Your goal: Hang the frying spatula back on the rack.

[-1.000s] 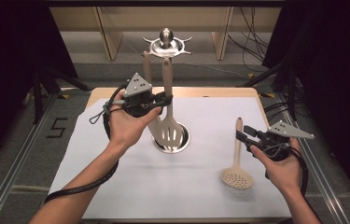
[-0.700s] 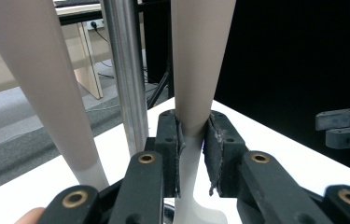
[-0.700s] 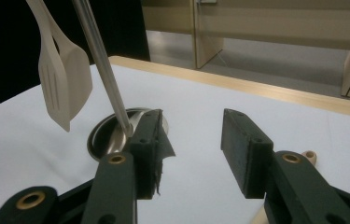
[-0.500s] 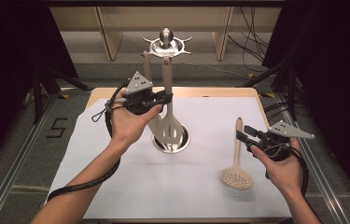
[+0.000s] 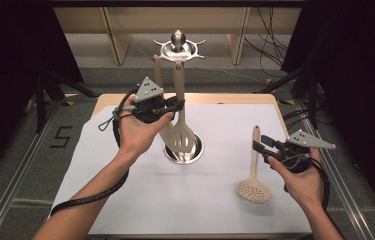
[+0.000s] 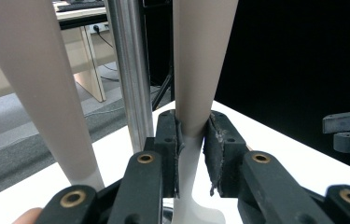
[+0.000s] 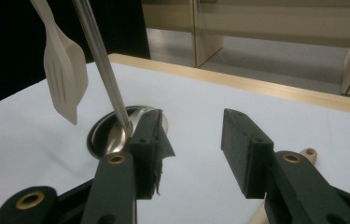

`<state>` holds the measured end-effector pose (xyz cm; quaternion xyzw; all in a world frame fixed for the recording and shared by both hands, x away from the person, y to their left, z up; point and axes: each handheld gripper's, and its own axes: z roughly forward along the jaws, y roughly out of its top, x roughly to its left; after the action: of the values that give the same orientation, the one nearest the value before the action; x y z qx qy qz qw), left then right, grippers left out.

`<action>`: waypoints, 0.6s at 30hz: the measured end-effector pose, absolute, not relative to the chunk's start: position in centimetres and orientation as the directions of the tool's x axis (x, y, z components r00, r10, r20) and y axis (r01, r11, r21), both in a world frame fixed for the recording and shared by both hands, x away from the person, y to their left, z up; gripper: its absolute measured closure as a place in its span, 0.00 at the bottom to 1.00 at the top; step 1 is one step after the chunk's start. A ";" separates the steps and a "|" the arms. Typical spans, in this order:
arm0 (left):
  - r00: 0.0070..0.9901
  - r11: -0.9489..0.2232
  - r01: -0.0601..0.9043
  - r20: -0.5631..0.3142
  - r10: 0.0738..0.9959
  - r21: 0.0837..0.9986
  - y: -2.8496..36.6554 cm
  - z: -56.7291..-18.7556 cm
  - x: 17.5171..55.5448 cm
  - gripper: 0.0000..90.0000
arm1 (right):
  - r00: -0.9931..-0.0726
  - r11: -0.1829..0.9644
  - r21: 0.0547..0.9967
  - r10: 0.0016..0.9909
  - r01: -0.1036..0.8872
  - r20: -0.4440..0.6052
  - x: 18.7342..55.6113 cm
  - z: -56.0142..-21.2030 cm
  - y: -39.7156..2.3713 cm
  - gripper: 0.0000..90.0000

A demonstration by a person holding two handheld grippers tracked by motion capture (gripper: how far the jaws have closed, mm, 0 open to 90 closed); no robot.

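A beige slotted spatula (image 5: 182,136) hangs upright beside the metal pole (image 7: 101,65) of a utensil stand, over the stand's round steel base (image 5: 195,154). My left gripper (image 5: 174,106) is shut on the spatula's handle (image 6: 192,93), with a pad pressing on each side. A second beige handle (image 6: 37,84) hangs just to the left of it. A beige skimmer spoon (image 5: 254,189) lies flat on the white cloth at the right. My right gripper (image 5: 261,144) hovers open beside the skimmer's handle and nothing is between its fingers (image 7: 245,149).
The stand's top hanger (image 5: 177,48) with hooks rises behind the table. White cloth (image 5: 125,200) covers the wooden table, whose far edge (image 7: 256,84) shows bare. Dark curtains flank both sides, and shelving stands behind.
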<state>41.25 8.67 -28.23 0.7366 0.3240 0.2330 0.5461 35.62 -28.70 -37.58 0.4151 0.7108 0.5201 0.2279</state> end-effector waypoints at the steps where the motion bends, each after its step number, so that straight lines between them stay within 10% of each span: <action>1: 0.681 -0.193 0.222 -0.010 0.733 0.956 8.7 -28.3 41.3 0.83 | -0.534 0.077 0.929 0.834 0.362 0.139 35.5 -37.6 -28.4 0.65; 18: 0.685 -0.145 0.129 0.018 0.728 0.981 10.1 -25.7 38.4 0.92 | -0.545 0.101 0.924 0.829 0.370 0.128 35.4 -37.6 -28.7 0.65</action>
<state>38.37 10.12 -25.67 0.7113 0.3013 0.2582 0.5801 35.40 -28.68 -37.55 0.4229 0.7084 0.5204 0.2205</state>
